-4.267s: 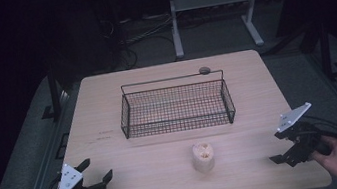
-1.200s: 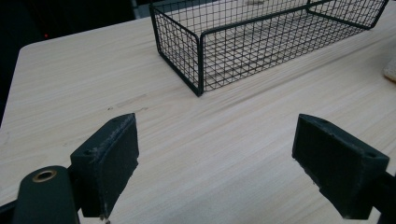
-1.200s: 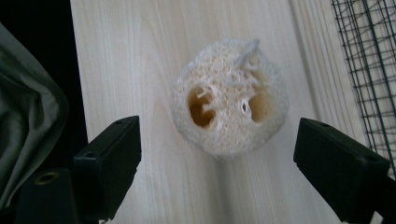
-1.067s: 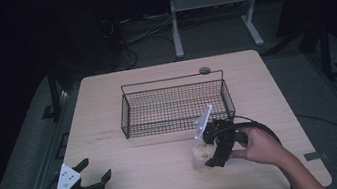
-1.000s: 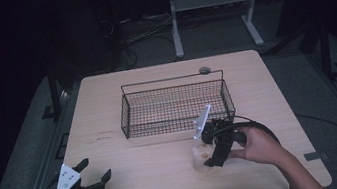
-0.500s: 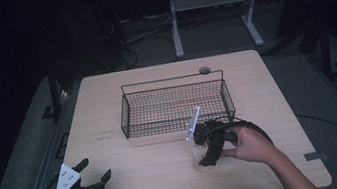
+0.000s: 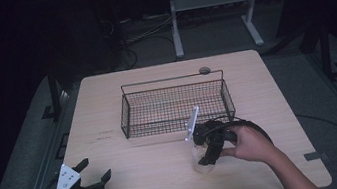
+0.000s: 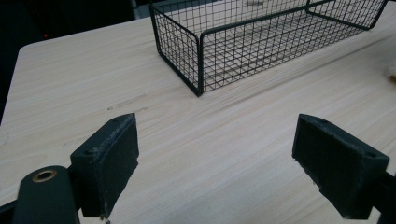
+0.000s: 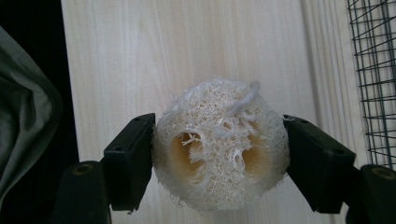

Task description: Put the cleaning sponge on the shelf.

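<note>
Right gripper (image 9: pixel 218 163) jaws just closing, now clamped on loofah piece (image 9: pixel 219 156), one pad each side. Loofah low over table (image 7: pixel 108 108), just in front of wire basket (image 7: pixel 175 104). Left gripper (image 8: pixel 229 163) jaws wide apart, nothing between, near table's front left corner.

1 loofah (image 9: pixel 219 147), 1 wire basket (image 7: pixel 175 102)

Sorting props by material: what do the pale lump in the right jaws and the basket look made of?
Lump: probably dried loofah, matte, with a fibrous cream web and hollow channels. Basket: seemingly black-coated metal wire, a thin welded grid.
</note>
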Available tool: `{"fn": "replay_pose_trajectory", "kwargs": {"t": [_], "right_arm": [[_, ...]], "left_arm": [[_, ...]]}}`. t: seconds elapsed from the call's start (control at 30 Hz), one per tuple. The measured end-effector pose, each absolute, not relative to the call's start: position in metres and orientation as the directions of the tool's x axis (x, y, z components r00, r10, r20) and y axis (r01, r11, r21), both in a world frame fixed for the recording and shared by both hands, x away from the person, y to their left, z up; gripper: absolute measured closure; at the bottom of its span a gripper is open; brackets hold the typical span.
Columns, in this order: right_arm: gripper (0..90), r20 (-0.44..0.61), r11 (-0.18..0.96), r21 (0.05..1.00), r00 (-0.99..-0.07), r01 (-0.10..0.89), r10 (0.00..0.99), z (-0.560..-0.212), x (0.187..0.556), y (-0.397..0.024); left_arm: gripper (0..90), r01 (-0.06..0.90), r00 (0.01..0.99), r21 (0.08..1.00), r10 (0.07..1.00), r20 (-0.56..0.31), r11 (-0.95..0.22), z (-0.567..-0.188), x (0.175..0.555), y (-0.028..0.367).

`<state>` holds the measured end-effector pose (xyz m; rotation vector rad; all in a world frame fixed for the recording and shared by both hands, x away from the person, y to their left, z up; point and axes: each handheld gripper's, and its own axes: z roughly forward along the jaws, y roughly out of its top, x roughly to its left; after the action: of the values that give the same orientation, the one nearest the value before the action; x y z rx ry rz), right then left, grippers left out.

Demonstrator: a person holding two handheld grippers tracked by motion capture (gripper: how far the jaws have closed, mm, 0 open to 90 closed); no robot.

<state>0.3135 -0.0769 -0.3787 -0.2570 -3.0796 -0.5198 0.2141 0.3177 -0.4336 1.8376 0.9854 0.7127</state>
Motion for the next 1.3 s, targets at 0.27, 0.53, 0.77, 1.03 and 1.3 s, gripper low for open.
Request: {"fn": "replay_pose_trajectory", "kwargs": {"t": [0.27, 0.53, 0.77, 1.03, 1.3], "right_arm": [[28.2, 0.044, 0.929, 0.335, -0.987, 0.158, 0.152, -0.371, 0.314, -0.078], [28.3, 0.042, 0.924, 0.353, -0.989, 0.148, 0.142, -0.351, 0.317, -0.079], [28.4, 0.042, 0.924, 0.351, -0.988, 0.152, 0.147, -0.336, 0.322, -0.081], [28.4, 0.036, 0.923, 0.355, -0.989, 0.147, 0.144, -0.321, 0.328, -0.081], [28.4, 0.040, 0.920, 0.359, -0.988, 0.155, 0.151, -0.311, 0.336, -0.080]], "left_arm": [[13.8, 0.336, 0.518, 0.900, 0.852, 0.071, -0.280, -0.434, 0.214, 0.316], [13.8, 0.335, 0.515, 0.901, 0.854, 0.070, -0.276, -0.434, 0.214, 0.317], [13.8, 0.334, 0.515, 0.902, 0.855, 0.070, -0.275, -0.433, 0.214, 0.318], [13.8, 0.334, 0.517, 0.899, 0.853, 0.076, -0.282, -0.433, 0.214, 0.317], [13.8, 0.331, 0.518, 0.900, 0.852, 0.078, -0.284, -0.433, 0.214, 0.317]]}}
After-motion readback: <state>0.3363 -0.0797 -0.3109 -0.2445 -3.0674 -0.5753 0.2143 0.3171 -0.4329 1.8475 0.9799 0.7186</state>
